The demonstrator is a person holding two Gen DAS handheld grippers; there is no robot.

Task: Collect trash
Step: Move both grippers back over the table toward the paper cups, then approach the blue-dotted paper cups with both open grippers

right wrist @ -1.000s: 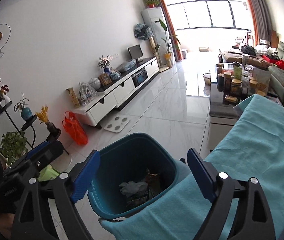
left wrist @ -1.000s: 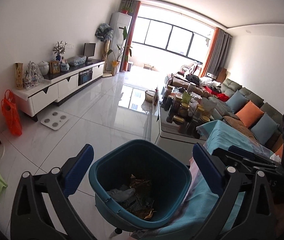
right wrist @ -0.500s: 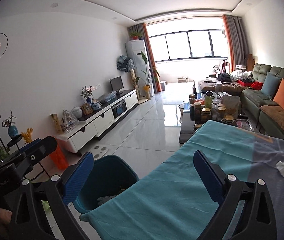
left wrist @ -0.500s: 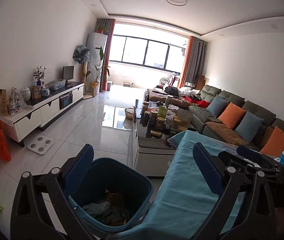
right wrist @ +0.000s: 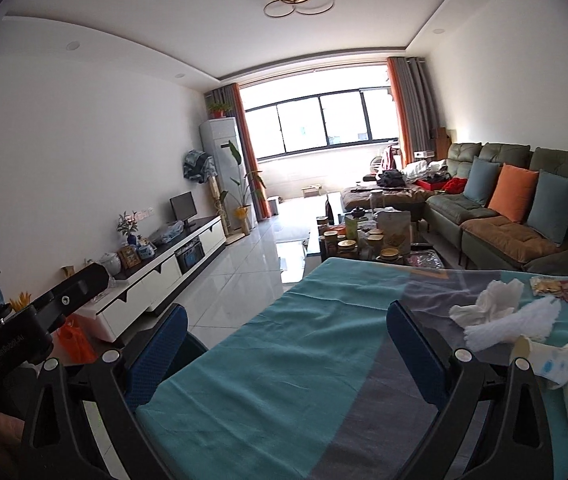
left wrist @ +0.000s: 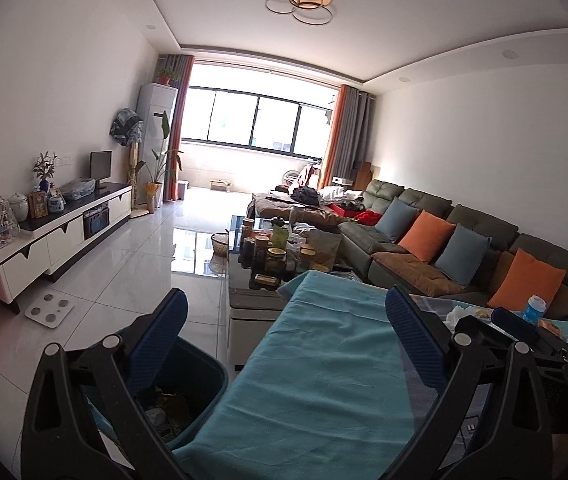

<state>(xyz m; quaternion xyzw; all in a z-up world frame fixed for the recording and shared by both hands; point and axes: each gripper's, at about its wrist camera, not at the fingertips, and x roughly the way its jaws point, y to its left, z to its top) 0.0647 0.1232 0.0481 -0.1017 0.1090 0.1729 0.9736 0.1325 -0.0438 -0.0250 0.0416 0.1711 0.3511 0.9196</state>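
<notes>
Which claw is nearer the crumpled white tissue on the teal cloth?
Right. The right claw hangs open just left of the tissue; the left claw sits farther left, by the bin.

Each gripper, left gripper (left wrist: 286, 322) and right gripper (right wrist: 286, 334), has black triangular-cutout arms, silver pivot screws and textured blue pads (right wrist: 414, 354) on its jaws.

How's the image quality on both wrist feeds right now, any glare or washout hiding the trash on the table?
Left wrist view: the window is blown out, with glare on the floor tiles; the bin interior is dim. Right wrist view: the tissues and paper cup are evenly lit and readable. Both views bend straight lines at the edges and have dark corners.
</notes>
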